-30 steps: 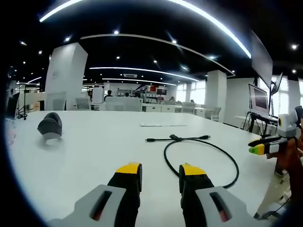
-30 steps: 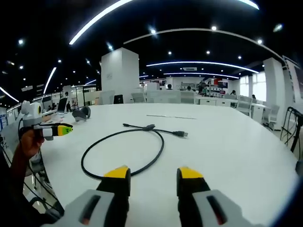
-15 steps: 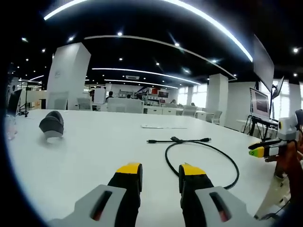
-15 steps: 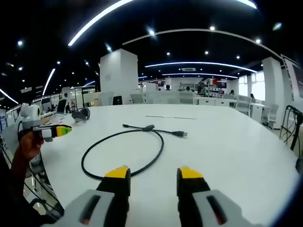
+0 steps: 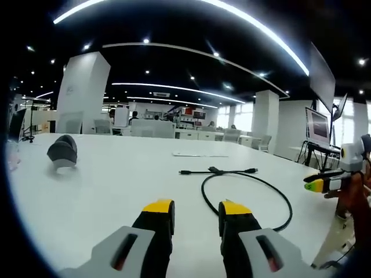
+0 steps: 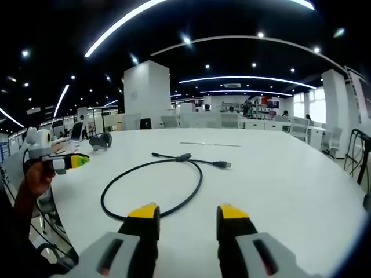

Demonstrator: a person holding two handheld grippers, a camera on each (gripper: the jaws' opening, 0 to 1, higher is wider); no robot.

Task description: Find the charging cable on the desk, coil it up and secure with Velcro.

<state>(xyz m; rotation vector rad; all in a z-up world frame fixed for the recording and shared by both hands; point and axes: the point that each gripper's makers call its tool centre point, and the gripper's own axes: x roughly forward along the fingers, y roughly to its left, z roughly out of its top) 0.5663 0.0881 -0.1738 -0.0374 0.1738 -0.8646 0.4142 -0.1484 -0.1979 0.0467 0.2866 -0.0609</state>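
Note:
A black charging cable (image 5: 248, 194) lies on the white desk (image 5: 116, 179) in one loose loop, its plug ends stretched out at the far side. The same cable (image 6: 152, 190) curves just ahead of my right gripper (image 6: 187, 214), which is open with nothing between its yellow-tipped jaws. My left gripper (image 5: 194, 210) is open too, hovering over the desk a little left of the loop. The right gripper (image 5: 324, 180) enters the left gripper view at the right edge, held by a hand. In the right gripper view, the left gripper (image 6: 61, 160) shows at the left edge.
A grey rounded object (image 5: 62, 152) sits on the desk at the far left, also visible as a small grey object (image 6: 103, 139). A thin flat white strip (image 5: 199, 154) lies beyond the cable. A monitor on a stand (image 5: 317, 124) is off the desk to the right.
Almost nothing differs; both views have shifted only slightly, and the cable lies as before.

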